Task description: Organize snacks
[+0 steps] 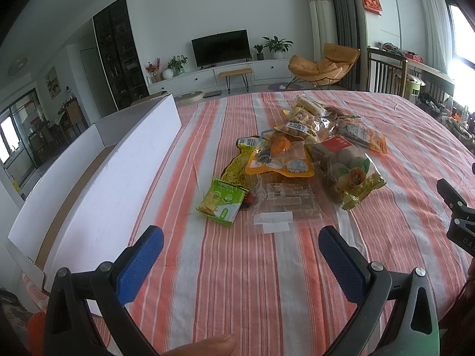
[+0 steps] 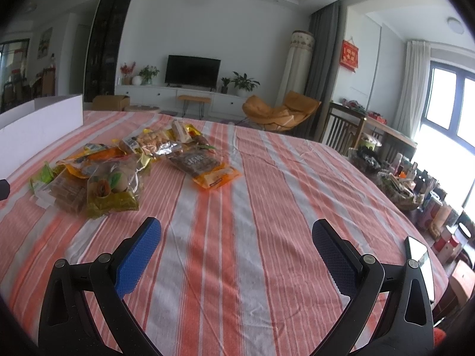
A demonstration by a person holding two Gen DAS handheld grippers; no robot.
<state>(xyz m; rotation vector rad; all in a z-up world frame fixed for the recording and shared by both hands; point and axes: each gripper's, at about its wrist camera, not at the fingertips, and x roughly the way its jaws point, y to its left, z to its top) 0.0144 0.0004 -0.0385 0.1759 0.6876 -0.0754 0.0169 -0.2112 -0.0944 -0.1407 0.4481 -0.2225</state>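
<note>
Two hand-held grippers hover above a table covered in an orange, white and grey striped cloth [image 2: 237, 195], both with blue-padded fingers spread wide apart and holding nothing: the left gripper [image 1: 240, 244] points at a loose pile of snack packets [image 1: 299, 160], the right gripper [image 2: 236, 237] at bare cloth to the pile's right. Nearest the left gripper lie a small green packet [image 1: 223, 201] and a clear wrapper with a white label [image 1: 280, 204] (its contents look brown). Left of the pile stands an open white cardboard box [image 1: 118, 175].
</note>
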